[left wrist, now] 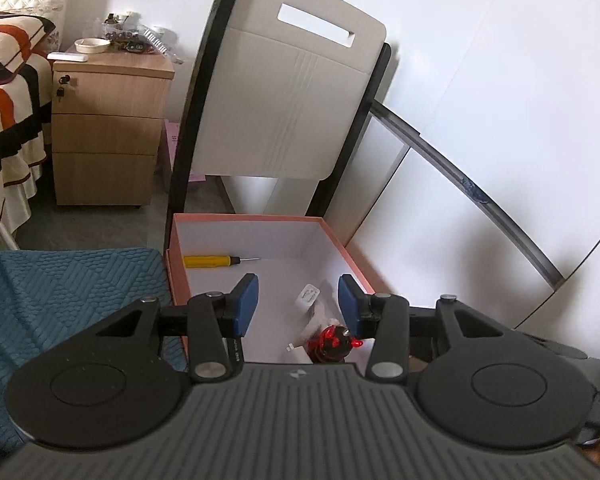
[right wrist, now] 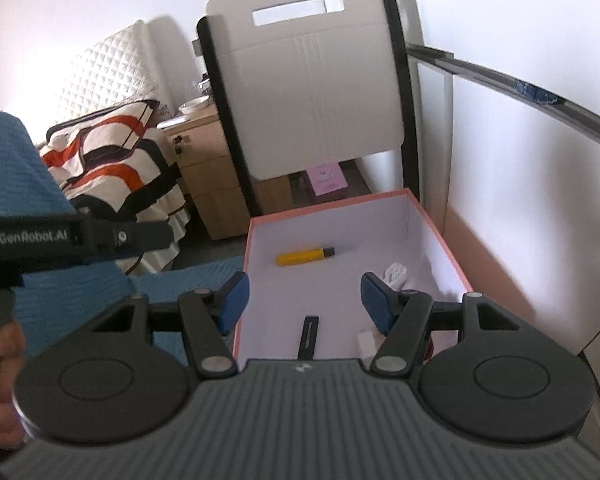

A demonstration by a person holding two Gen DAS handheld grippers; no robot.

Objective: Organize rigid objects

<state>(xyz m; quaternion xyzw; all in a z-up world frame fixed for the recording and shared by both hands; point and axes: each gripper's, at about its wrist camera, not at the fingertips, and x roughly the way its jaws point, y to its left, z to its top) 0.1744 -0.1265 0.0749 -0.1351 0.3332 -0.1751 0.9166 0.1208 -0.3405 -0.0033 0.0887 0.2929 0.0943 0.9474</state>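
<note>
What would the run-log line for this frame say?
left tongs: open, empty | right tongs: open, empty | both over pink box | inside: yellow screwdriver, white charger, red-black item

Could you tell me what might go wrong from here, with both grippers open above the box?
The left gripper hangs open over the white adapter and the red-and-black toy; coming down, it might knock either one. The right gripper is open low near the pink box wall, so it could nudge the box or the black stick.
</note>
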